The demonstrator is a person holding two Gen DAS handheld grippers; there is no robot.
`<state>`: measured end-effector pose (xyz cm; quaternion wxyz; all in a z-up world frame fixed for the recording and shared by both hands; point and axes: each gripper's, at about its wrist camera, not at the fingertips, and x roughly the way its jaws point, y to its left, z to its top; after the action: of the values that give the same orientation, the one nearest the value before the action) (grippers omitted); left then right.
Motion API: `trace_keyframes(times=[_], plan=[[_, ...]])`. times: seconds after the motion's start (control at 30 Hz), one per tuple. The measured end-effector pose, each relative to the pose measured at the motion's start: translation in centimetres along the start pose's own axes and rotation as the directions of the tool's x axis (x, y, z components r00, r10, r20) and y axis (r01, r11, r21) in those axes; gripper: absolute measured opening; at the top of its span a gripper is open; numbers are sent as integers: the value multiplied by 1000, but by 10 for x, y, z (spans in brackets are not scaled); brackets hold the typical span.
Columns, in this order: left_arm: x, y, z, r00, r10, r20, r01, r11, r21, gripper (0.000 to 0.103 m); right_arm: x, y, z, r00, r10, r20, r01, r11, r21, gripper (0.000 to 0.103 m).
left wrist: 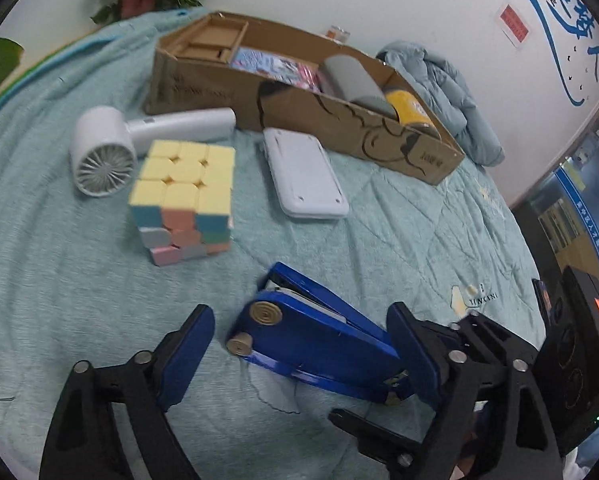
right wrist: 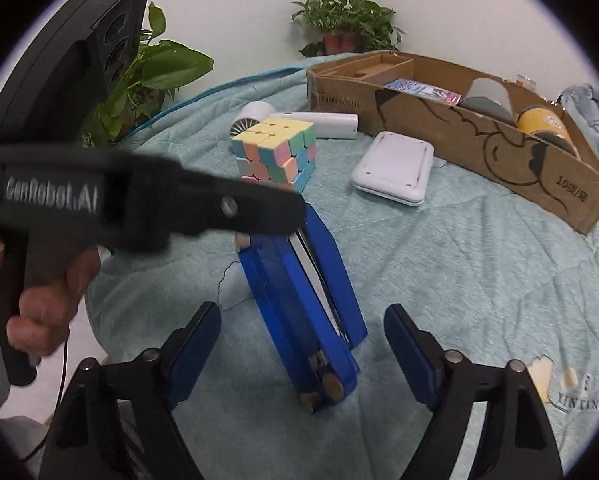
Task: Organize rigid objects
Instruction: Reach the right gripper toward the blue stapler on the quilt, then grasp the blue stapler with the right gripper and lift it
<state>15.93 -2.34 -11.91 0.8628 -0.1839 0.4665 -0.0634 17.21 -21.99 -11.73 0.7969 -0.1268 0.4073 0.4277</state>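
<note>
Left gripper point(left wrist: 299, 344) wide, its blue pads either side of the stapler point(left wrist: 319, 340), no clear contact; the right-hand pad sits very close to the stapler's far end. Right gripper point(right wrist: 301, 340) also wide, straddling the same stapler point(right wrist: 307, 312) from the opposite end, pads apart from it. Stapler lies on the teal quilt point(left wrist: 399, 240), blue, hinge rivets showing. Left gripper body, held in a hand point(right wrist: 47, 300), crosses the right wrist view over the stapler's far tip. Beyond the stapler: pastel cube point(left wrist: 183, 196) upright on the quilt, a white fan point(left wrist: 111, 148) lying just behind it, a flat white case point(left wrist: 305, 174) to the right of the cube. Farther back, a long cardboard box point(left wrist: 299, 120) holding a grey cylinder point(left wrist: 355, 80), a yellow can point(left wrist: 407, 108) and a printed packet point(left wrist: 275, 66). Blue jacket point(left wrist: 447, 92) bunched past the box. Potted plant point(right wrist: 347, 20) by the wall.
</note>
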Motion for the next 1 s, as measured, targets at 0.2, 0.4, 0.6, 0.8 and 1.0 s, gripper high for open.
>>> trace_keyframes(times=[0.2, 0.4, 0.6, 0.8, 1.0], plan=[[17, -8, 5, 999, 36, -11, -36, 999, 31, 74, 16, -4, 0, 998, -40, -44, 40, 999, 0, 45], [34, -31, 19, 999, -39, -16, 40, 998, 49, 74, 7, -13, -8, 995, -96, -18, 97, 995, 9, 39], [43, -62, 41, 980, -197, -5, 197, 978, 63, 74, -13, -49, -18, 973, -230, -34, 232, 967, 102, 39], [42, -50, 37, 989, -146, -18, 147, 988, 53, 74, -24, -97, -15, 921, -383, -70, 389, 902, 187, 39], [34, -34, 35, 991, -132, -1, 132, 990, 38, 79, -10, -84, -1, 810, -580, -83, 586, 804, 99, 39]])
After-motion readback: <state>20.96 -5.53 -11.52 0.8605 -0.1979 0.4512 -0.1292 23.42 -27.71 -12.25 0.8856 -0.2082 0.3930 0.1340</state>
